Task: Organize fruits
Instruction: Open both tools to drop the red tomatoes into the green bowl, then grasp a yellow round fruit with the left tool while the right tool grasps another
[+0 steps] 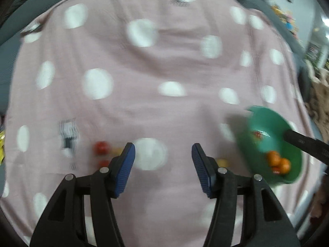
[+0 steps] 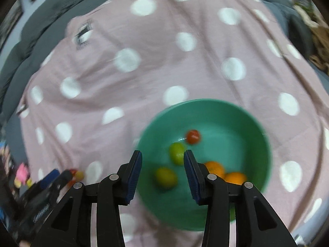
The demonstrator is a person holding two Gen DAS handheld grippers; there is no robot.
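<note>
A green bowl (image 2: 246, 119) sits on a pink polka-dot cloth (image 2: 144, 72). In the right wrist view it holds a red fruit (image 2: 192, 136), two green-yellow fruits (image 2: 176, 152) and two oranges (image 2: 214, 167). My right gripper (image 2: 162, 164) is open and empty, hovering over the bowl's near left rim. In the left wrist view the bowl (image 1: 265, 123) is at the right with oranges (image 1: 278, 161) inside. My left gripper (image 1: 163, 158) is open and empty above the cloth. Red fruits (image 1: 101, 147) and a yellow one (image 1: 223, 162) lie loose near its fingers.
The cloth covers a grey couch (image 1: 41, 2). The other gripper shows at the lower left of the right wrist view (image 2: 47, 193), with small red and yellow fruits (image 2: 77, 175) by it. Clutter lies beyond the cloth's right edge (image 1: 320, 94).
</note>
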